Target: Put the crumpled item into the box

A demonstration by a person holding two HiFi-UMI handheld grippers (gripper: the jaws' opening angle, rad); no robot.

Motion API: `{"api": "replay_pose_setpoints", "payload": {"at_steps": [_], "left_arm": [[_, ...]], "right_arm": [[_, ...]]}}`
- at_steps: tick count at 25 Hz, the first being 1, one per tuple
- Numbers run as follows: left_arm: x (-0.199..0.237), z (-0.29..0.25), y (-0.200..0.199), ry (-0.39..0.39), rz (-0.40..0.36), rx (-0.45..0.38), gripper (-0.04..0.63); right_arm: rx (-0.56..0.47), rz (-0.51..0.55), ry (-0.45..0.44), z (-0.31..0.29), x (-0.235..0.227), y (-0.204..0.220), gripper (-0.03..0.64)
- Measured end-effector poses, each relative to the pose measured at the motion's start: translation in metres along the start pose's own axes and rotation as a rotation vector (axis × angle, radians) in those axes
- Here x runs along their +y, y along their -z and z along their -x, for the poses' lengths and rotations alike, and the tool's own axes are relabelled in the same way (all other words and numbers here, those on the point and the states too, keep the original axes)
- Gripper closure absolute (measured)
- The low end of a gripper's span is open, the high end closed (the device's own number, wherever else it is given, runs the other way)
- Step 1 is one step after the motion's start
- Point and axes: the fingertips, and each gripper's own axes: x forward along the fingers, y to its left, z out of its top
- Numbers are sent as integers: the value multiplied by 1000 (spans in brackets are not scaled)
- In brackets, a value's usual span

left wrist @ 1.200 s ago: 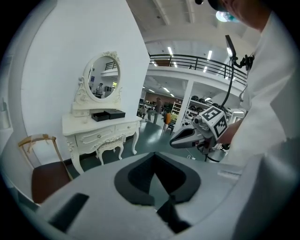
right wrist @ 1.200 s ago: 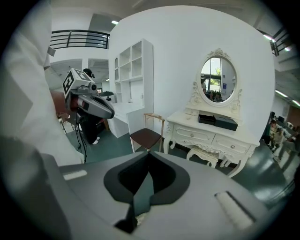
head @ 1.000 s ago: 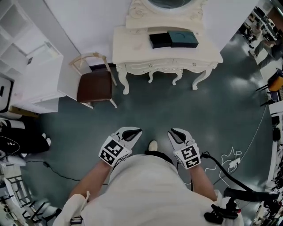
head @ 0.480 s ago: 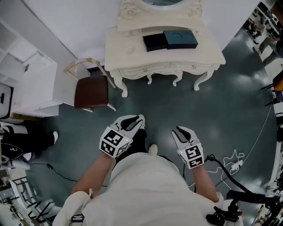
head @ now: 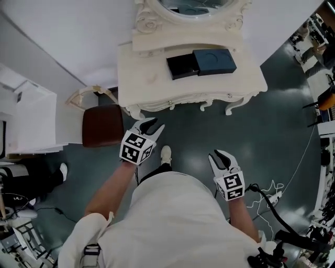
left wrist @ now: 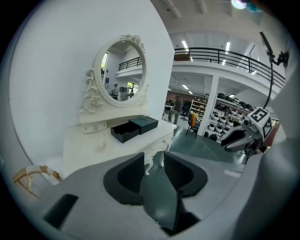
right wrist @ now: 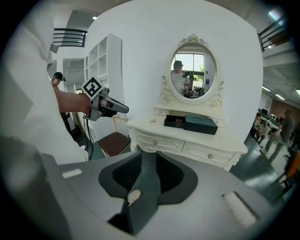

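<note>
While closing on the dressing table (head: pixel 157 97), now much nearer than a second ago, with its near edge close ahead of the left gripper (head: pixel 152 124), raised farther forward than the right gripper (head: pixel 221 155). Both sets of jaws opening, the left from clenched, the right almost to full spread; nothing between either pair. Reads as approach and readying for a pick, no contact yet. Crumpled item (left wrist: pixel 101 146), judged to be the small pale lump, lying on the tabletop left of the box (head: pixel 182 66), well apart from both grippers. Box open and dark, its lid (head: pixel 214 60) touching its right side, near the oval mirror (head: pixel 191 5). Brown-seated chair (head: pixel 102 125) just left of the left gripper, beside the table; loose cable (head: pixel 272 196) on the floor at right. Nothing on the tabletop between lump and box.
</note>
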Motion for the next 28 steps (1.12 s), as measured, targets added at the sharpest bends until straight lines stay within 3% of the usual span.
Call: {"api": "replay_pose_setpoints", "payload": {"at_steps": [6,14,25,28], "left_arm": [[104,-59,-25,-66,-2,30,437],[184,-123,-28,-145,48,97,399],[262,-200,-21,-335,113,250,376],[273,-217,-16,-355,121,292,368]], "right_arm": [[21,-28,55,-40,-23,-37,518],[49,-59,91,-59,-56,-44,517],[57,-19,-17,-101,-153,-63,518],[52,-1,-45,-114,-186,-75,520]]}}
